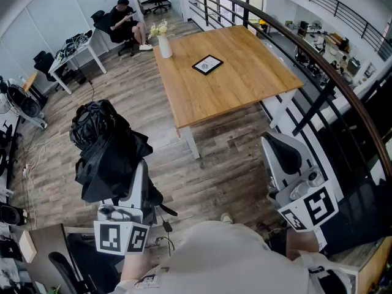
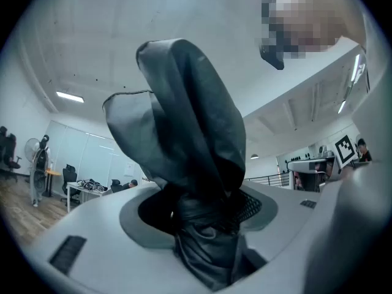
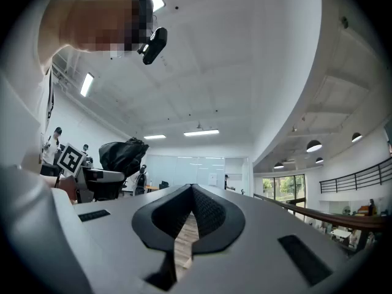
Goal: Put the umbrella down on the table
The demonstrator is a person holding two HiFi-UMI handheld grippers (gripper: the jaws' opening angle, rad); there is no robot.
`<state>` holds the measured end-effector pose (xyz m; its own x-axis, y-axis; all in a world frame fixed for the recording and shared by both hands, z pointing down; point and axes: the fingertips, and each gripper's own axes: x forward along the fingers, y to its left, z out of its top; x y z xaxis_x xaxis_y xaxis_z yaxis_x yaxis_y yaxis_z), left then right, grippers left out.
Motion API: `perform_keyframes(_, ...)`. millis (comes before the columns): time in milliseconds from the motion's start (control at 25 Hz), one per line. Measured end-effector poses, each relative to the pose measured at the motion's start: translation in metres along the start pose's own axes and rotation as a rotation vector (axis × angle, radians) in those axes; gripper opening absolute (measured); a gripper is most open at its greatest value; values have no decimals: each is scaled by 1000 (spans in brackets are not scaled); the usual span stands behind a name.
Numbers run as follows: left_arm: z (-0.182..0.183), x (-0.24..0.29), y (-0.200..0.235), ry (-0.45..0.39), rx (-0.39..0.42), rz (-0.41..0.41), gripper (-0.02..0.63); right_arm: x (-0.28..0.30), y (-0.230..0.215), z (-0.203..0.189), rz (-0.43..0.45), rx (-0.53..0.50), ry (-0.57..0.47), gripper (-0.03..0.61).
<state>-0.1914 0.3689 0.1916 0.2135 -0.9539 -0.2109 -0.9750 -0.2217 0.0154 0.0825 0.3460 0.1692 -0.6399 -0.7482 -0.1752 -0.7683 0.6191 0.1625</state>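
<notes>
Between the left tongs (image 2: 205,222) — the black umbrella (image 2: 190,121), clamped, crumpled fabric upright.

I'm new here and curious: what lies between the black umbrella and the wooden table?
Only bare wood-plank floor separates the umbrella from the table, as the head view shows.

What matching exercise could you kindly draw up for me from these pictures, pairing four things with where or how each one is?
Things:
1. black umbrella
2. white vase
3. flat dark panel
4. right claw

Places or states:
A. standing at a corner of the wooden table
B. empty, jaws together
C. gripped in the left claw
D. lying flat on the table, away from its edges

Pairs: 1-C, 2-A, 3-D, 4-B
</notes>
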Motion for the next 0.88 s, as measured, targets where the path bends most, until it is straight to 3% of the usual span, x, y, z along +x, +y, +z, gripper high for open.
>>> perform_keyframes(360, -1, 0, -1, 7, 25, 4, 275, 1, 0, -8, 17, 5, 12, 28)
perform_keyframes(680, -8, 21, -51, 27, 43, 57, 275, -22, -53, -30, 73, -2, 48, 28)
perform_keyframes(880, 2, 20, -43, 14, 57, 89, 275, -18, -59, -32, 97, -21, 39, 28)
